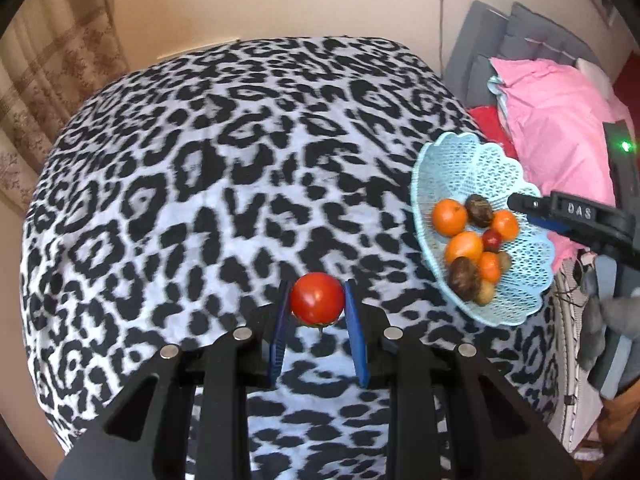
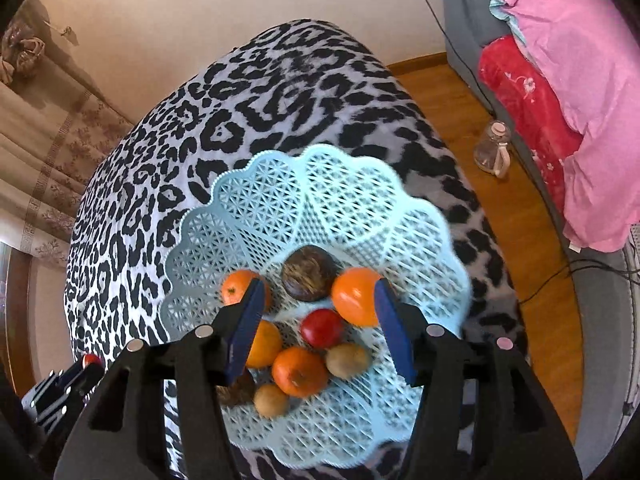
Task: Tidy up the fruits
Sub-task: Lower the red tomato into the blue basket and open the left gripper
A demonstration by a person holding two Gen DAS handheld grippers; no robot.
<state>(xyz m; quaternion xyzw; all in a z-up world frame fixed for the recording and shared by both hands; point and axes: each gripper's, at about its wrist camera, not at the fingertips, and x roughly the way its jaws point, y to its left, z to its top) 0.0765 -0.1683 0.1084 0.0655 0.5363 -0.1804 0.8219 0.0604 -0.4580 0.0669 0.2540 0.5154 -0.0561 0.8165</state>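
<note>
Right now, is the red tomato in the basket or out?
Out. The left gripper is shut on the tomato above the cloth, beside the basket.

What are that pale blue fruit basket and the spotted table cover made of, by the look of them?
The basket looks like moulded plastic: a stiff, even lattice of small holes with a scalloped rim and a slight sheen. The table cover looks like soft printed fabric, matt, with a black-and-white leopard pattern, and it drapes over the table's edges. The pictures cannot settle which fabric.
</note>
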